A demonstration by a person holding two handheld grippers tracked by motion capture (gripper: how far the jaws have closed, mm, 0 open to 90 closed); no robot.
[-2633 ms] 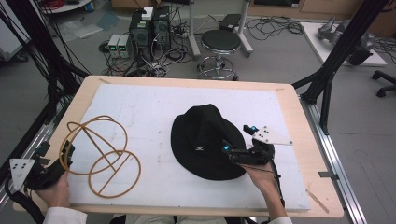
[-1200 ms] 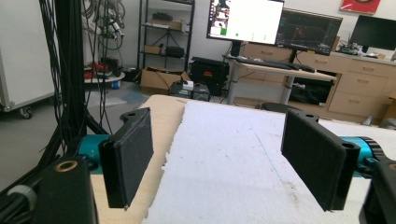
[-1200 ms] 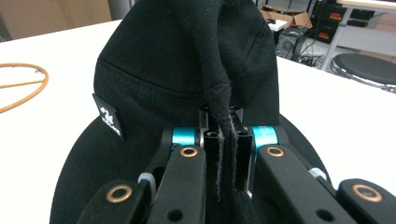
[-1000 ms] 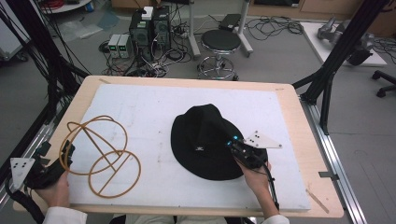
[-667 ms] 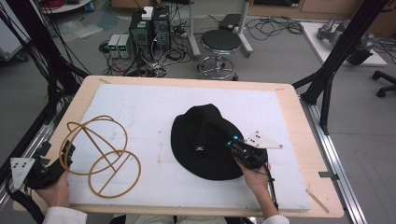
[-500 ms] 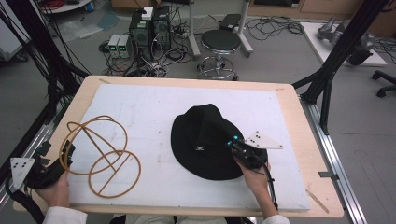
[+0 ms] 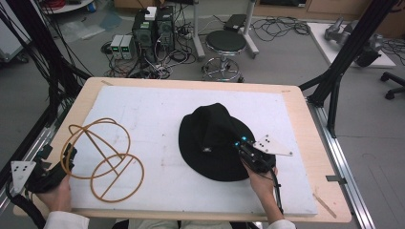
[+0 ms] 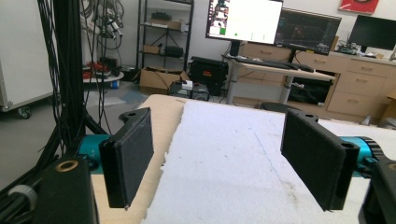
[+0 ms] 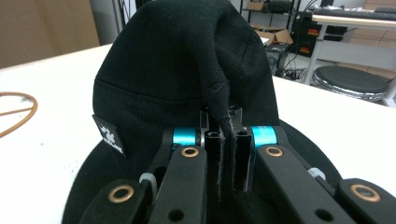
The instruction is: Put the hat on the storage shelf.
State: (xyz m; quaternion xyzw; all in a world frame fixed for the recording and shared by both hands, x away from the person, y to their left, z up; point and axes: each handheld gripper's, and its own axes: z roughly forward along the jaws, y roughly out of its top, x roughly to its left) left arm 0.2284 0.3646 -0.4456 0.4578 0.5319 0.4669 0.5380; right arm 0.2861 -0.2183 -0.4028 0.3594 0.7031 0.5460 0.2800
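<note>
High view: right claw (image 7: 242, 144) sits at the near-right edge of a black hat (image 7: 215, 140), jaws together on a fold of its fabric. Hat lies on the white pad (image 7: 157, 124) covering the surface (image 7: 305, 143), w/ its crown rising just ahead of the claw. A hand (image 7: 260, 179) holds the claw from behind. Left claw (image 7: 69, 155) is well apart from the hat, at the near-left corner of the surface, just beside a tan wire stand (image 7: 102, 157); stand's loops lie ahead and to the inner side of it.

Left gripper view: left claw (image 8: 219, 163) has jaws wide apart, nothing btwn them. Bare white pad (image 8: 233, 154) stretches ahead of it, wood edge of the surface (image 8: 161, 112) under one jaw.

Right gripper view: right claw (image 9: 227, 163) clamped shut on a pinched ridge of the hat (image 9: 177, 70); cloth runs up from the jaws to the crown directly ahead. Small label (image 9: 108, 134) on the hat sits just off to one side of the claw. Part of the wire stand (image 9: 16, 112) shows farther off on that same side.
</note>
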